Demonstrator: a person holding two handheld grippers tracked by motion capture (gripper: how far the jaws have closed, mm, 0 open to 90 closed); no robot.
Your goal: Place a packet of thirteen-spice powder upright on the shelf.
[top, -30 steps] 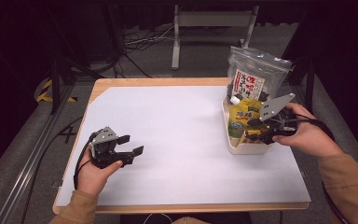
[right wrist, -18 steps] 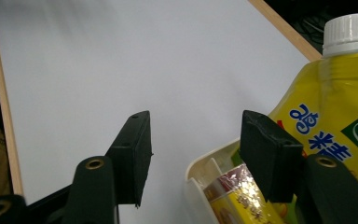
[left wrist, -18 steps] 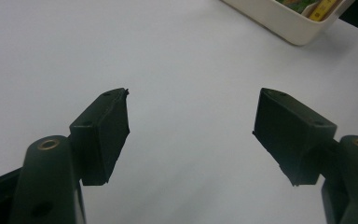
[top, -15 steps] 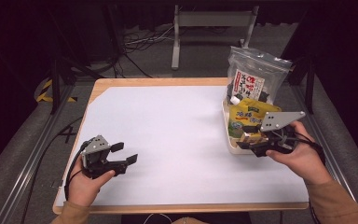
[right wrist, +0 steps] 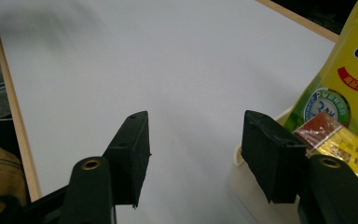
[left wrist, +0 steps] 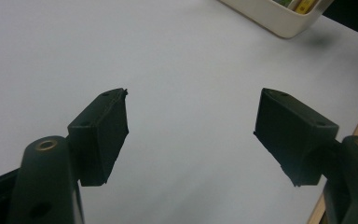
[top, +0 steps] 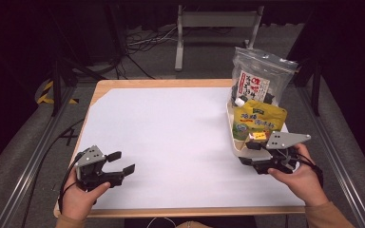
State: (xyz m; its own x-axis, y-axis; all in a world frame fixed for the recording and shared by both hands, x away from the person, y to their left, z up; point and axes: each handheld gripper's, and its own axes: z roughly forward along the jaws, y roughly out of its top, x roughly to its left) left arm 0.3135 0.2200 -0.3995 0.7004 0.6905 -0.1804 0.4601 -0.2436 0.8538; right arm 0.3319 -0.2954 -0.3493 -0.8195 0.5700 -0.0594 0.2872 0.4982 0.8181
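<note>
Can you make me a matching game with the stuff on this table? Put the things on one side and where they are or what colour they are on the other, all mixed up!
Things:
1. yellow pouch
2. clear bag
3. left hand-held gripper
4. tray

Descriptions:
A. cream coloured, at the right side of the table, holding the packets
B. open, above bare white table near the front left
C. stands at the far end of the tray, dark contents, white label with red writing
D. bright yellow with a green round mark, in front of the clear bag

Pairs: 1-D, 2-C, 3-B, 4-A
</note>
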